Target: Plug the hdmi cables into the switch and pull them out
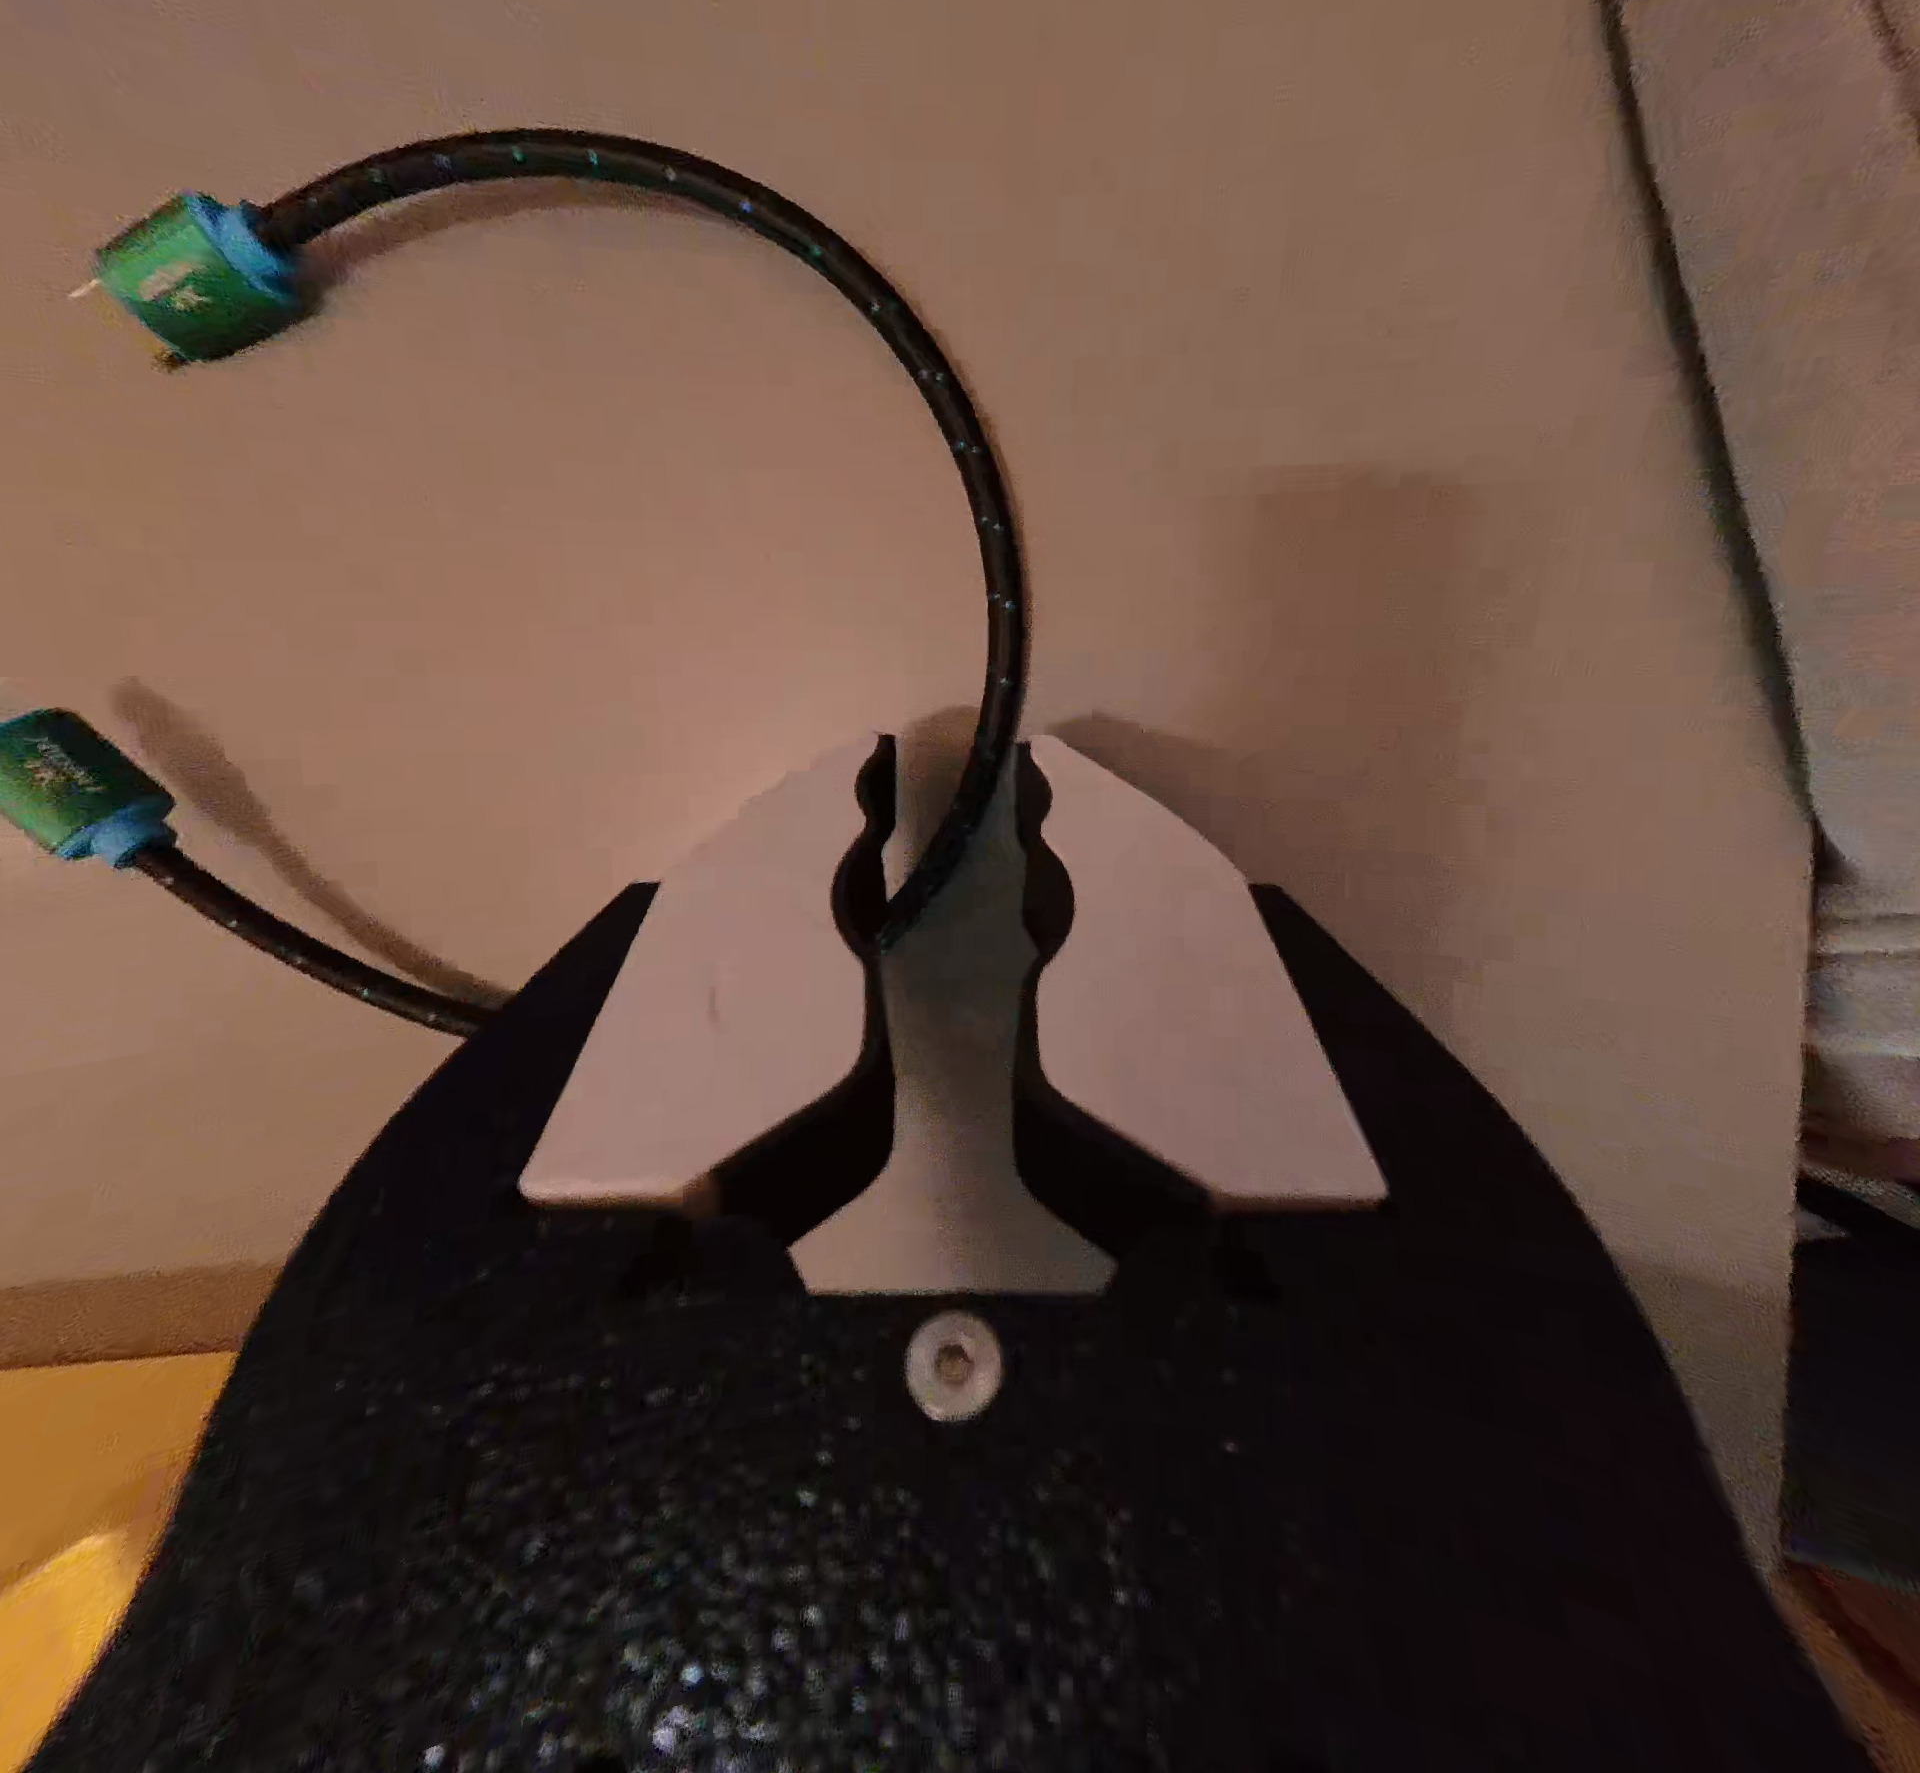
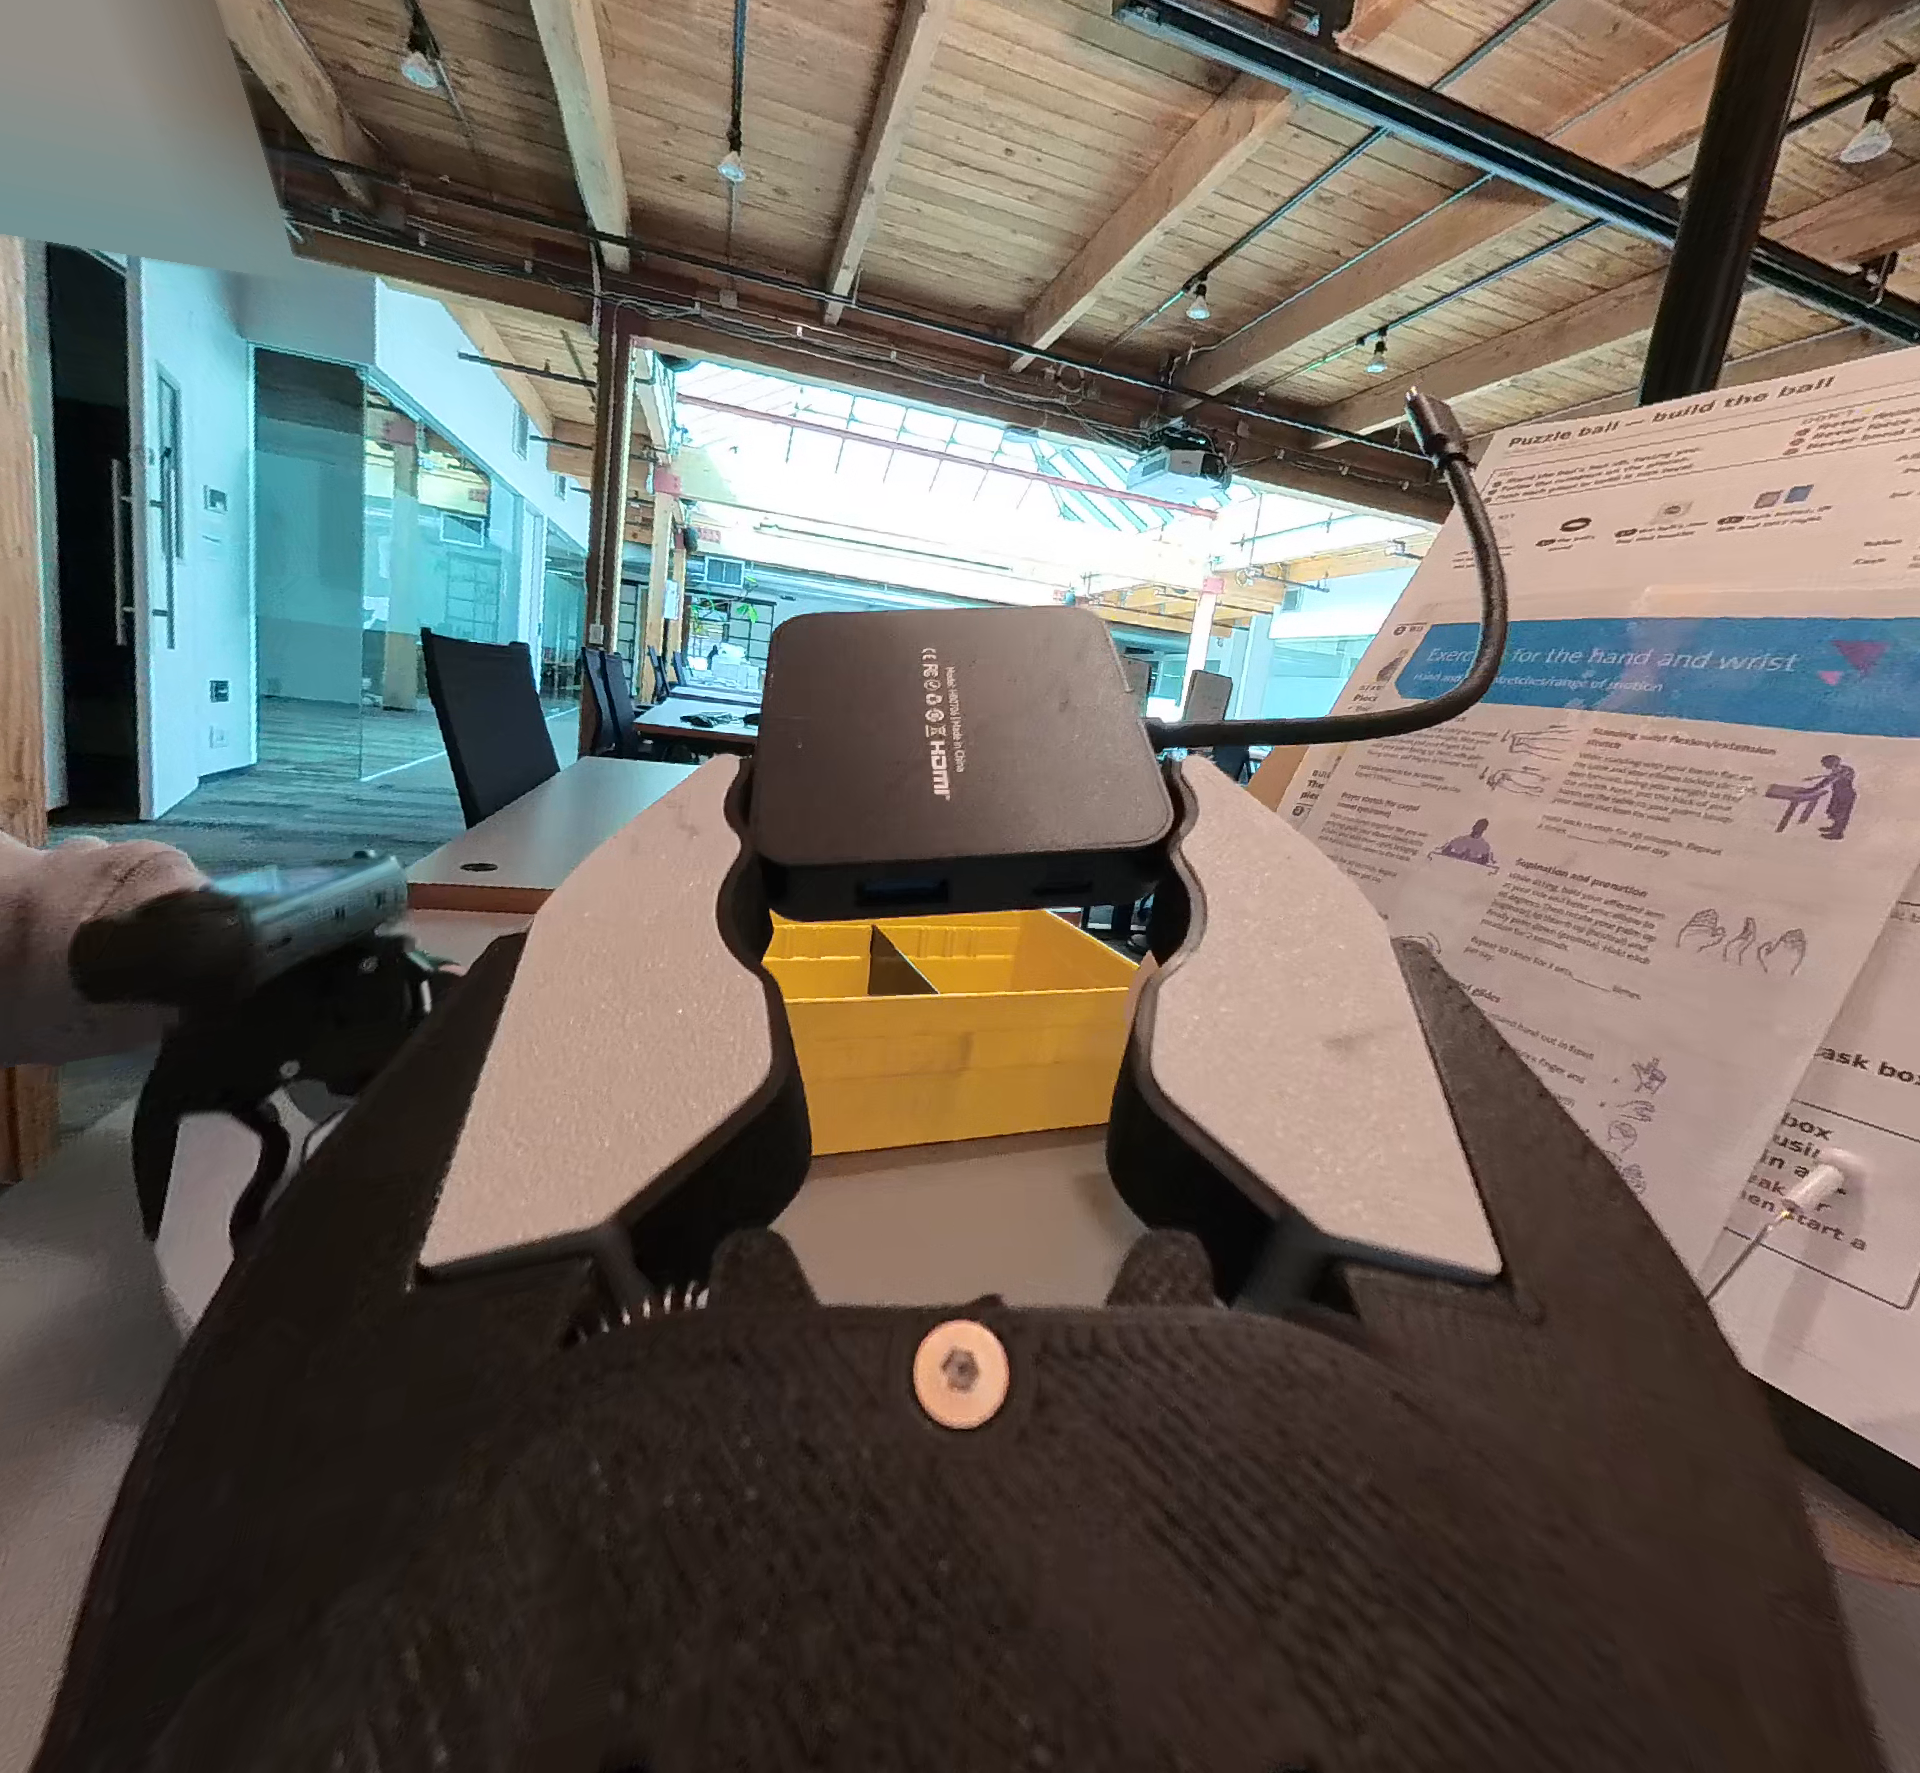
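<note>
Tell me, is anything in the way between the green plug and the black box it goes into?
I can't tell. The left gripper pinches the cable, with its green plug in the air. The right gripper holds the black box above a yellow tray. No picture shows the plug and the box together.

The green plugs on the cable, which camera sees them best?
The left wrist view. Both green plugs show there, unplugged, on the braided cable running between the left gripper's fingers. The right wrist view shows neither plug.

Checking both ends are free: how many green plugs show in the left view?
2. One green plug at upper left, another at the left edge, partly cut off.
</note>
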Available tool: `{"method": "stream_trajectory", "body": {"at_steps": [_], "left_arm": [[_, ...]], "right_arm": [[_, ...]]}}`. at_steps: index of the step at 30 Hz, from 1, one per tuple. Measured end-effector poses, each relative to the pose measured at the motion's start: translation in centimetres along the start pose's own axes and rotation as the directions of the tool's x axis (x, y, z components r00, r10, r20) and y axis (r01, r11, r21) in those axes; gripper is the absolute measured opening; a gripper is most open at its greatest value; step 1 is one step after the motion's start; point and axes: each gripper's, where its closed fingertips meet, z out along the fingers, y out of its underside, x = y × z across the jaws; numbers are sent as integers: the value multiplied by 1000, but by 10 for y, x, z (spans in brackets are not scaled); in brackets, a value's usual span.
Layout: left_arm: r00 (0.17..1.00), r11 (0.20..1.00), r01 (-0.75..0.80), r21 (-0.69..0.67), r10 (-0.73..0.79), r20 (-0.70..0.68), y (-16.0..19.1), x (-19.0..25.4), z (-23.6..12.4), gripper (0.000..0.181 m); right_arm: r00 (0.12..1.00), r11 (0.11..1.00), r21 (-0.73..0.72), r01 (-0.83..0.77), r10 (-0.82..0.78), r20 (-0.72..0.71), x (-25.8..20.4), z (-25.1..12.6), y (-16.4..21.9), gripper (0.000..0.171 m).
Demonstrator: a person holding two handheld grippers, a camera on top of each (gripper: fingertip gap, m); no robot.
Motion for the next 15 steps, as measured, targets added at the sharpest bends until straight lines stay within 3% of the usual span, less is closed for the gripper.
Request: {"method": "stream_trajectory", "body": {"at_steps": [1,3,5,8,11,15], "left_arm": [[999,998,33,44,-33,-7,-6,0,-7,28],[994,980,105,171,-105,-9,-25,-8,-23,36],[960,951,182,251,-228,165,-32,-47,-32,42],[737,916,330,228,-401,544,-5,-121,-37,56],[616,919,360,159,-362,700,13,-153,-25,64],[588,924,377,60,-289,755,23,-169,-5,61]], "right_arm": [[1000,1000,-3,2,-2,0,0,0,0,72],[1000,1000,-8,8,-8,-2,0,0,1,72],[1000,1000,-8,7,-7,-3,0,0,2,72],[1000,1000,-10,2,-2,-5,1,3,6,72],[1000,1000,-26,6,-6,-4,-1,6,11,72],[1000,998,-58,28,-28,3,-3,8,16,72]]}}
